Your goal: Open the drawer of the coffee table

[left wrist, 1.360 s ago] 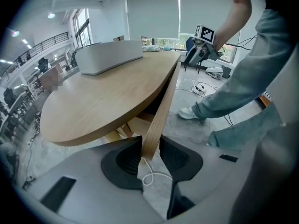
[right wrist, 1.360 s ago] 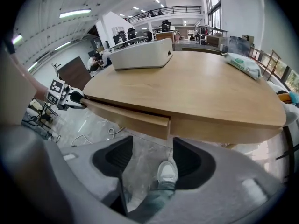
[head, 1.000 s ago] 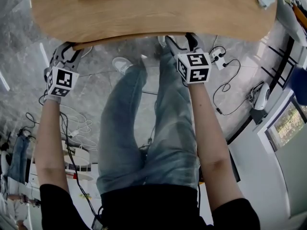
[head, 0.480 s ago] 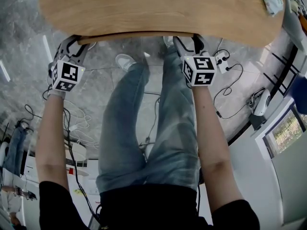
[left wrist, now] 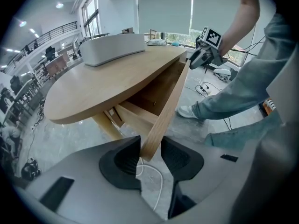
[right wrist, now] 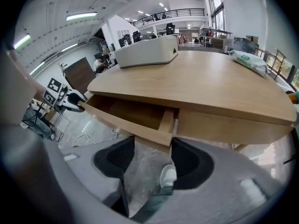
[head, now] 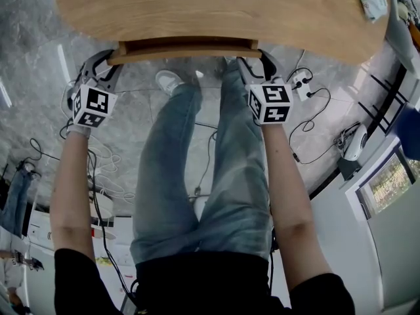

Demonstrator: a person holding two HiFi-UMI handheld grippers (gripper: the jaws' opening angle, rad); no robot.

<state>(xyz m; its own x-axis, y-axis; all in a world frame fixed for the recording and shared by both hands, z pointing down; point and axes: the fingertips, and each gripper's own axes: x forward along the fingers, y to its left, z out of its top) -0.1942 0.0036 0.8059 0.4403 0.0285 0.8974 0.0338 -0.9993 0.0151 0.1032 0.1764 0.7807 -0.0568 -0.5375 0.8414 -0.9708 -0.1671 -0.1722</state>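
Observation:
The wooden coffee table [head: 210,12] fills the top of the head view. Its drawer front [head: 187,48] stands a little way out from under the top. My left gripper [head: 98,61] is at the front's left end. There the thin board [left wrist: 170,101] runs between the pads of the left gripper [left wrist: 150,155], which touch it while the jaws ease apart. My right gripper [head: 259,61] is at the right end. The front's corner [right wrist: 159,134] lies between the jaws of the right gripper [right wrist: 153,153], which are closing but stand wider than the board. The drawer's inside [right wrist: 135,113] looks empty.
A white box [right wrist: 147,50] and a packet [right wrist: 247,59] lie on the table top. The person's legs and a white shoe [head: 167,84] are below the drawer. A power strip [head: 302,81] and cables lie on the grey floor, with a white device [head: 357,133] at the right.
The drawer has slid out from under the table top toward the person. Both grippers have come back with it.

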